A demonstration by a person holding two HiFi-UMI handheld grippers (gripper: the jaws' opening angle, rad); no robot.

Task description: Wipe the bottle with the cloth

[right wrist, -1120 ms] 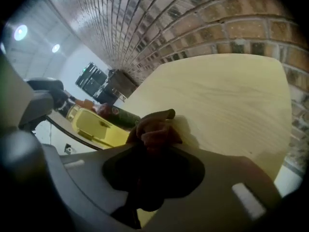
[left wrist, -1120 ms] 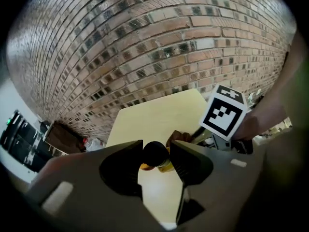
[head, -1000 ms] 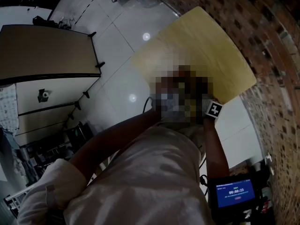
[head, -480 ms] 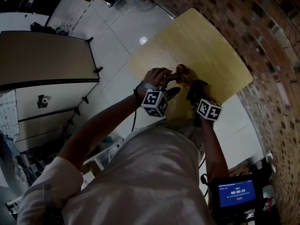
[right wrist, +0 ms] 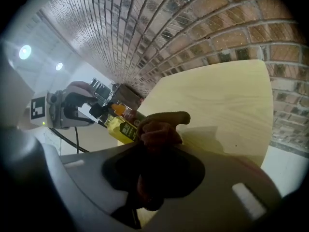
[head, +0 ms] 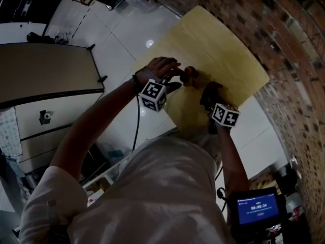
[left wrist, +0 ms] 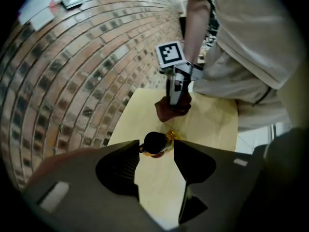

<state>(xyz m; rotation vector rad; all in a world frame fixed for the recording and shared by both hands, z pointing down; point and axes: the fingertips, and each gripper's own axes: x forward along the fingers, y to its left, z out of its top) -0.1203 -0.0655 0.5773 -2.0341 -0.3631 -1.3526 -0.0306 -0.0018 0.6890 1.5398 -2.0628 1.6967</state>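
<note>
A small bottle [right wrist: 120, 126] of yellow liquid with a dark label and dark cap stands on the pale wooden table [head: 223, 44]. In the left gripper view I look onto its cap [left wrist: 153, 142] end-on. My left gripper [left wrist: 157, 152] is opening, with the cap between its jaw tips and a gap on both sides. In the head view that gripper [head: 177, 80] sits just left of the bottle [head: 191, 78]. My right gripper [right wrist: 154, 151] is shut on a bunched brown cloth [right wrist: 161, 127], which hangs right beside the bottle. The cloth [left wrist: 171, 110] hides the right jaws.
A brick wall [head: 284, 39] runs along the table's far and right sides. White tiled floor [head: 127, 39] lies left of the table, with a long grey counter [head: 45, 67] beyond. A small lit screen [head: 258, 207] hangs at the person's right hip.
The left gripper and hand have shifted up and to the left, away from the person's body. The right gripper with the cloth has hardly moved.
</note>
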